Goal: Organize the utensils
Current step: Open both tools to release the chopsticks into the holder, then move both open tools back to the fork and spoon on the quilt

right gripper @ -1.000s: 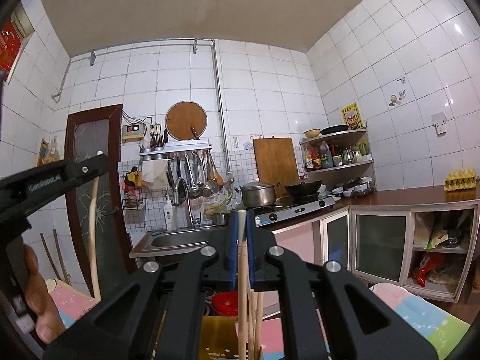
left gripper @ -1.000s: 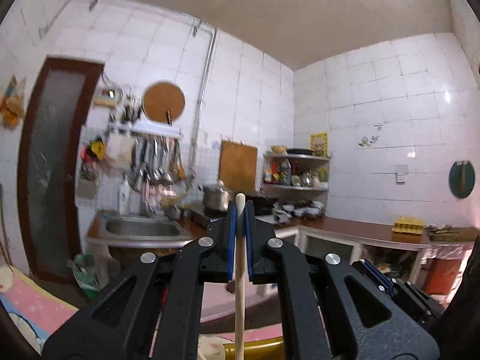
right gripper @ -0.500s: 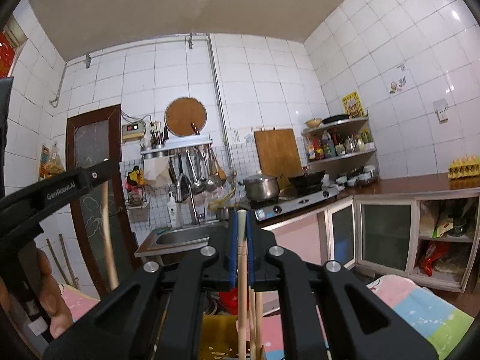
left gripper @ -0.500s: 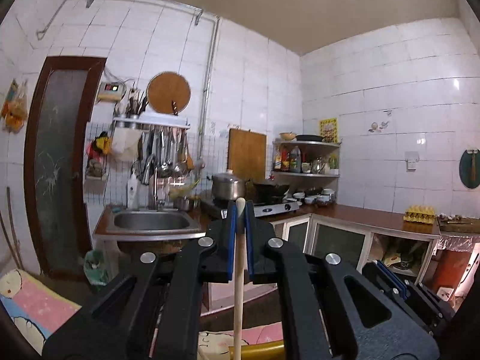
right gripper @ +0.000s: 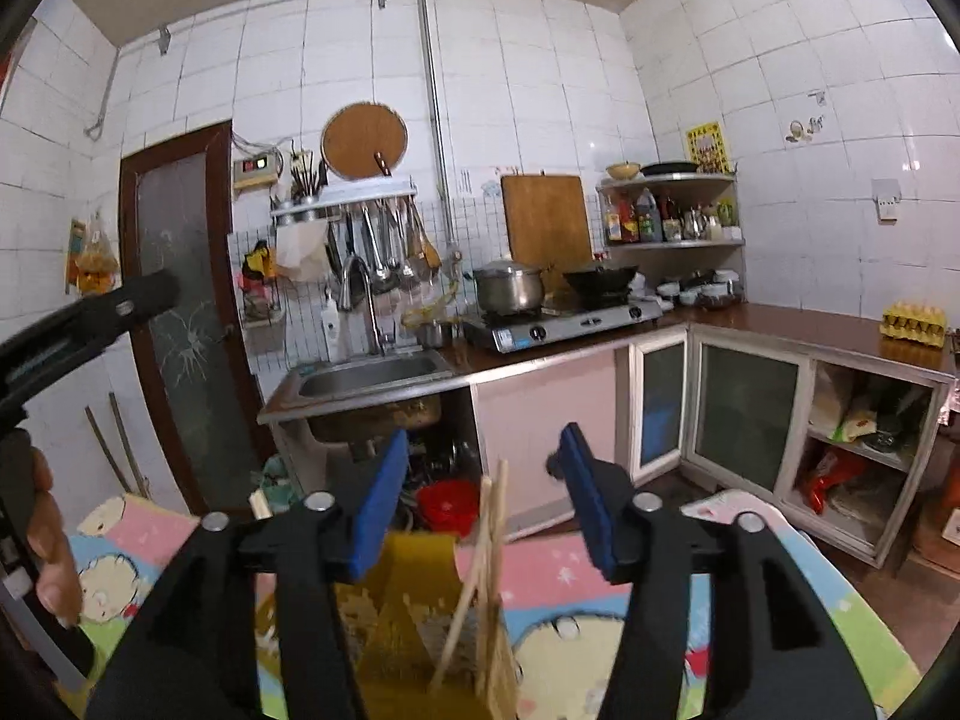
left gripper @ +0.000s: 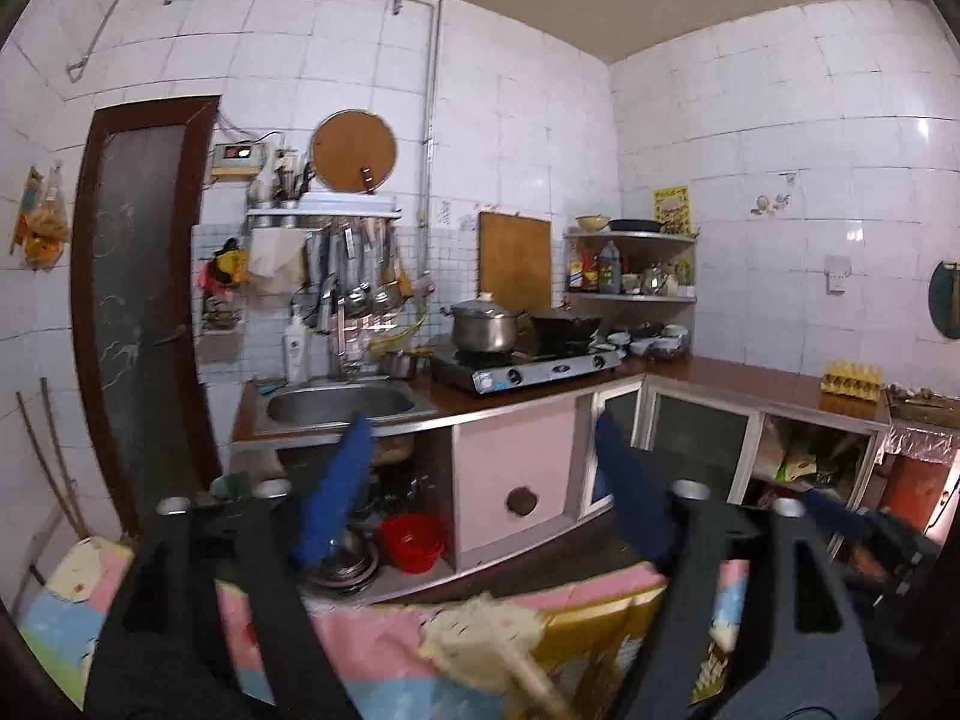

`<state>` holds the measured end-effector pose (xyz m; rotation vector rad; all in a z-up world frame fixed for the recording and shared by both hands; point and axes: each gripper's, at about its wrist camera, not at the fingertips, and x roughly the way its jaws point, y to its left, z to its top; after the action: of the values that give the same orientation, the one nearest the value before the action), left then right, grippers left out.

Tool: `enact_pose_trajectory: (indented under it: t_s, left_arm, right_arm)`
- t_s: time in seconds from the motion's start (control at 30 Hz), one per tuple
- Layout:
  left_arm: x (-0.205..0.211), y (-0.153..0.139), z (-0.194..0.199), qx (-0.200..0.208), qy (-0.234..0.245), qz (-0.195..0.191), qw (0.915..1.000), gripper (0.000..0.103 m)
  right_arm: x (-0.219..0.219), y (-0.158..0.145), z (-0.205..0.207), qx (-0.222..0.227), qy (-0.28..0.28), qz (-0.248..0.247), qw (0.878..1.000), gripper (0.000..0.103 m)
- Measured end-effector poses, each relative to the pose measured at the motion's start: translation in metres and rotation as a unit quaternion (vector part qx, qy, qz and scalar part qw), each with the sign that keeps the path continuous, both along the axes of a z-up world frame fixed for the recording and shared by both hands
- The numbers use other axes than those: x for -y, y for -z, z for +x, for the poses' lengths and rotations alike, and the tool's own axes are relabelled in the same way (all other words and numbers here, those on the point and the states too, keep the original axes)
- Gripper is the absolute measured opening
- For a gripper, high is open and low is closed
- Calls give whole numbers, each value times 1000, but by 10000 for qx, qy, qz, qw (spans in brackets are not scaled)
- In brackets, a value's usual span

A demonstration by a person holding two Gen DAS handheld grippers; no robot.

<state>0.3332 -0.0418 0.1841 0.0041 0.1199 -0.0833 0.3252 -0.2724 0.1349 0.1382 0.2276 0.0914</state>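
Observation:
In the left wrist view my left gripper (left gripper: 480,429) has its jaws opening wide, with nothing pressed between the blue pads (left gripper: 336,492). Below them lies a blurred pale wooden stick (left gripper: 528,669) over a yellow holder (left gripper: 600,642). My right gripper (right gripper: 485,433) is opening too. Several wooden chopsticks (right gripper: 489,540) stand in the yellow holder (right gripper: 414,594) between its blue pads (right gripper: 378,504), touching neither pad. The left gripper's black finger (right gripper: 90,318) and a person's hand (right gripper: 45,540) show at the left of the right wrist view.
A colourful cartoon mat (right gripper: 600,600) lies under the holder. Beyond it runs a kitchen counter with a steel sink (right gripper: 372,375), a gas stove (right gripper: 564,318) bearing a pot and a wok, and open cupboards (right gripper: 864,444) below. A dark door (right gripper: 180,312) stands at left.
Both grippers were shut on wooden sticks and now stand open. The left one's stick has dropped low and blurred. The right one's stick is free among those in the holder. Both cameras tilted down.

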Motion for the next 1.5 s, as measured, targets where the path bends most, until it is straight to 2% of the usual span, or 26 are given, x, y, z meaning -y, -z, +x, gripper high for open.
enact_pose_trajectory:
  t_s: [0.13, 0.2, 0.4, 0.63, 0.77, 1.03, 1.2, 1.5]
  left_arm:
    - [-26, 13, -29, -305, -34, 41, 9995, 92]
    - [-36, 24, -40, -497, -61, 14, 9987, 96]
    - [-58, 77, -74, -1304, -46, 69, 9914, 98]
    - [-74, 146, -102, -2267, -31, 78, 9739, 98]
    - [-73, 174, -112, -2694, 32, 76, 9630, 98]
    - [-58, 207, -132, -3030, 115, 409, 9520, 98]
    - [-62, 218, -130, -3218, 88, 364, 9461, 98]
    - [-63, 230, -125, -3373, 73, 440, 9403, 98]
  right_arm:
    - [1, 11, -33, -355, 57, -140, 9993, 70]
    - [0, 24, -51, -587, 68, -174, 9981, 72]
    - [-5, 73, -95, -1276, 130, -128, 9917, 74]
    - [-15, 120, -133, -1824, 172, -165, 9829, 74]
    - [-22, 139, -147, -2045, 147, -191, 9786, 74]
    - [-42, 163, -160, -2431, 12, -355, 9693, 74]
    - [-55, 166, -157, -2549, -126, -564, 9652, 74]
    - [-70, 173, -152, -2773, -279, -806, 9570, 73]
